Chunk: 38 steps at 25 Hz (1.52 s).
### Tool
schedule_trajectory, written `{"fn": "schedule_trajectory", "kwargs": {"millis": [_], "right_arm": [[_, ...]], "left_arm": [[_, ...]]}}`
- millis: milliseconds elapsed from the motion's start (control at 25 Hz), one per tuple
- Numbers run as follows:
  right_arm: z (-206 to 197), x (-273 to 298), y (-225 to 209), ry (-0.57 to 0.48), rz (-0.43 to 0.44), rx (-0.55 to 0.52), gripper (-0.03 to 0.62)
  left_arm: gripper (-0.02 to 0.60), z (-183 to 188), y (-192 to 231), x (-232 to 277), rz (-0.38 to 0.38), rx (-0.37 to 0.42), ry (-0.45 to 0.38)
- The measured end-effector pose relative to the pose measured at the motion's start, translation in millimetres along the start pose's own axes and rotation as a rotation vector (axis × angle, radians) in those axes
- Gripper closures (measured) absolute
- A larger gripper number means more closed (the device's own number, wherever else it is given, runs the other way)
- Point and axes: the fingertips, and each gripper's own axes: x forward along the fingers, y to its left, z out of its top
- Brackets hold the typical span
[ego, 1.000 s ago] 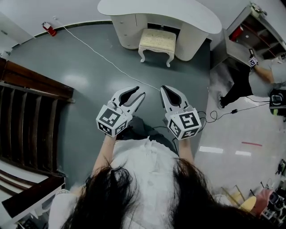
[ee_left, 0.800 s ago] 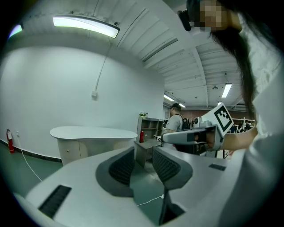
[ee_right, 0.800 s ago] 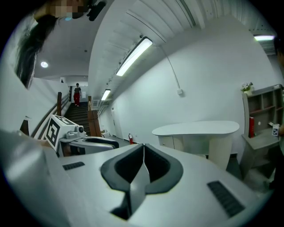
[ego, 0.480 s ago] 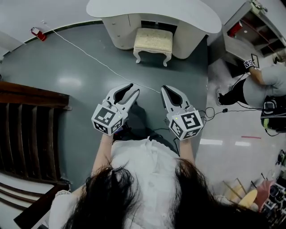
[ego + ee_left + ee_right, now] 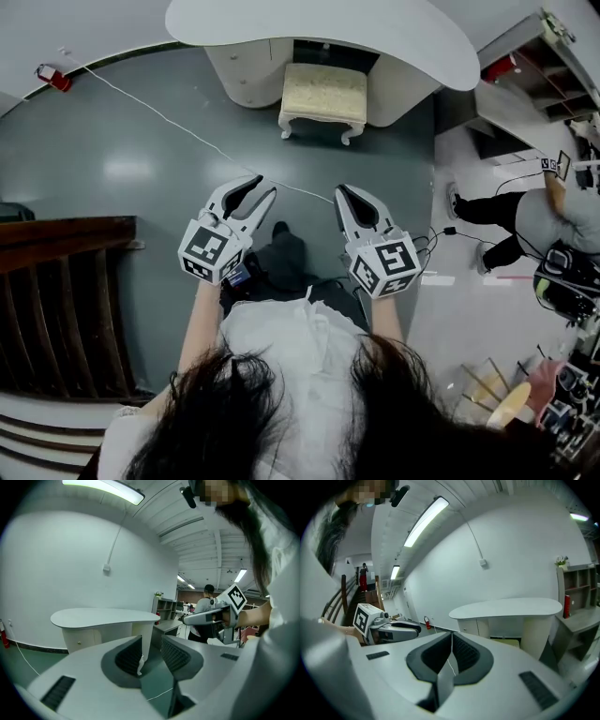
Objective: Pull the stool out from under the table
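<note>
A cream cushioned stool point(image 5: 323, 94) with white curved legs stands tucked halfway under a white kidney-shaped table point(image 5: 319, 37) at the top of the head view. Both grippers are held in front of the person's body, well short of the stool. My left gripper point(image 5: 258, 187) is shut and empty, pointing toward the table. My right gripper point(image 5: 342, 195) is also shut with nothing in it. The table point(image 5: 103, 617) shows ahead in the left gripper view, with the right gripper point(image 5: 186, 619) beside it. In the right gripper view the table point(image 5: 506, 607) stands ahead and the stool seat point(image 5: 506, 642) peeks out beneath it.
A dark wooden stair railing point(image 5: 56, 281) runs along the left. A white cable point(image 5: 169, 122) crosses the grey floor to a red extinguisher point(image 5: 49, 77). At the right are a shelf unit point(image 5: 534, 66), a crouching person point(image 5: 544, 211) and a black cable point(image 5: 450, 230).
The view has closed in on the table and stool, which look a little larger. Both grippers stay shut and level. The person at the right has shifted lower.
</note>
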Motion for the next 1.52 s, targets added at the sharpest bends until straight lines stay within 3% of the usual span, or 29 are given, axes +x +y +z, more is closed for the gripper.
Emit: {"fn": "schedule_trajectory", "kwargs": {"millis": [320,720,1000,1320,1520], "right_arm": [[-11.7,40.9,-21.3,0.066,-0.068,0.019,0.563],[-41.8,81.6,-97.9,0.114,-0.149,0.084,0.563],[-91.1,119.3,-175.9,0.186,-0.176,0.173,0.563],[-168.8,175.8,-286.3,0.284,-0.217,0.333,0.563],[-200.9,212.2,-344.9,0.342,-0.197,0.343,0.562]], "left_arm": [[0.448,-30.2,76.3,13.4,-0.09,-0.007,0.043],[0.448,-75.0,127.3,74.2,-0.044,-0.076,0.069],[0.448,-111.2,153.1,136.7,-0.071,-0.144,0.086],[0.448,-174.7,190.7,225.9,-0.087,-0.183,0.23],[0.446,-207.9,221.3,275.1,-0.07,-0.244,0.293]]}}
